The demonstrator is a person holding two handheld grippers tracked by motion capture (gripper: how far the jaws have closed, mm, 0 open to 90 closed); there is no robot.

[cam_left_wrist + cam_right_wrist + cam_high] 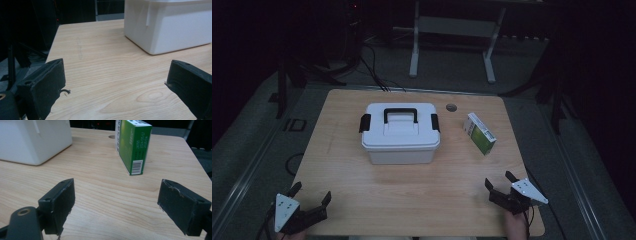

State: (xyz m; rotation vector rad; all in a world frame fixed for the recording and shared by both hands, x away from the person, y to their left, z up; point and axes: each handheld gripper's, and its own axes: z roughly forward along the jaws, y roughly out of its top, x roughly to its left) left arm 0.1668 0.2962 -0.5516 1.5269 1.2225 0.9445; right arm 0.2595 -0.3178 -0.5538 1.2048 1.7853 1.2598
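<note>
A white lidded storage box with a black handle and two black side latches stands shut at the middle of the wooden table. A green and white carton stands on edge to its right. My left gripper rests open at the table's front left corner, and its own view has the box's lower wall ahead to the right. My right gripper is open at the front right, with the carton ahead between its jaws and the box to the left. Both grippers hold nothing.
A round cable hole sits in the table behind the carton. Beyond the table, a white frame stand and dark cables lie on the grey floor. Bare wood stretches between the box and the front edge.
</note>
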